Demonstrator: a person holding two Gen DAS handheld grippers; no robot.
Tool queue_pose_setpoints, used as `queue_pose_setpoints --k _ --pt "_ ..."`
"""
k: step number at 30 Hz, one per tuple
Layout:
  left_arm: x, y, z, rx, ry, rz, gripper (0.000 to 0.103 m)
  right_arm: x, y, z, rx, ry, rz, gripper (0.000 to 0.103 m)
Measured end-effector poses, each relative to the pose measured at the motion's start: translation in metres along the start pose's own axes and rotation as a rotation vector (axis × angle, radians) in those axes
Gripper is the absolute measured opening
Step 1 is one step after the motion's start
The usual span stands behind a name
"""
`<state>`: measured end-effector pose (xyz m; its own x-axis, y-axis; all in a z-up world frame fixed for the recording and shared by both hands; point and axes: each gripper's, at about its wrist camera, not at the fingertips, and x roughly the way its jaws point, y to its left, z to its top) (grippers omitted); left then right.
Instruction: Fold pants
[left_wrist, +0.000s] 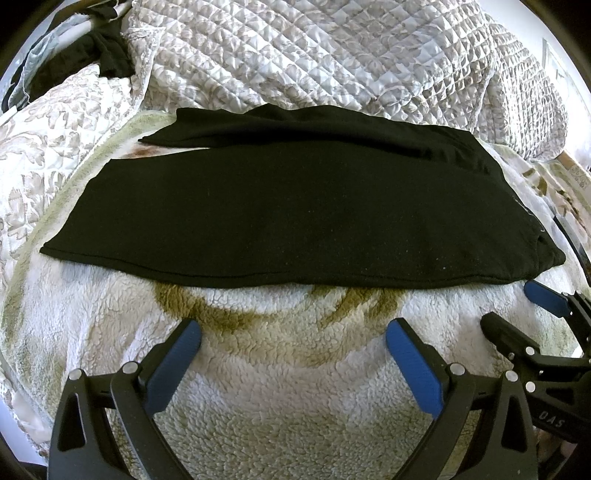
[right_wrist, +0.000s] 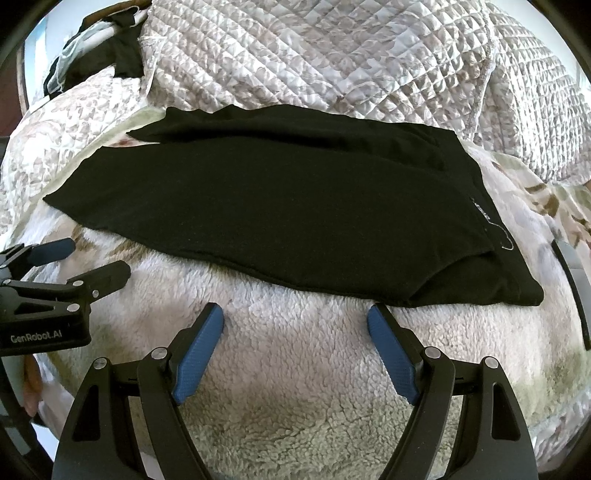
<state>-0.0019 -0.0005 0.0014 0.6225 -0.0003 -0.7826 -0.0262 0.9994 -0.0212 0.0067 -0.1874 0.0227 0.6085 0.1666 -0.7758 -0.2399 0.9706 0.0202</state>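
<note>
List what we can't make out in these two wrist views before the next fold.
- Printed text near the waist end of the black pants: right wrist view, too small to read.
- Dark cloth at the top left: both views, cut by the fisheye rim; item unclear.
- Layers under the pants: hidden by the top layer.
- Right tool in the left wrist view: cut by the frame edge.
- Left tool: nothing hidden, open.

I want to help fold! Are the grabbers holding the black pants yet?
Not yet. The left hand-held gripper and right hand-held gripper are both open over the fleece blanket, just short of the pants.
</note>
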Motion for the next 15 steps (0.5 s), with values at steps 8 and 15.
queue_pose_setpoints --k 8,15 --pt "-0.0004 -0.0004 0.0019 0.008 -0.003 -0.007 0.102 -0.0021 0.0041 -0.0013 -0.018 0.000 -0.004 0.080" --pt "-0.0014 0.0000 0.0042 0.005 -0.010 -0.009 0.102 -0.0055 0.0042 -0.0032 -0.012 -0.006 0.006 0.080"
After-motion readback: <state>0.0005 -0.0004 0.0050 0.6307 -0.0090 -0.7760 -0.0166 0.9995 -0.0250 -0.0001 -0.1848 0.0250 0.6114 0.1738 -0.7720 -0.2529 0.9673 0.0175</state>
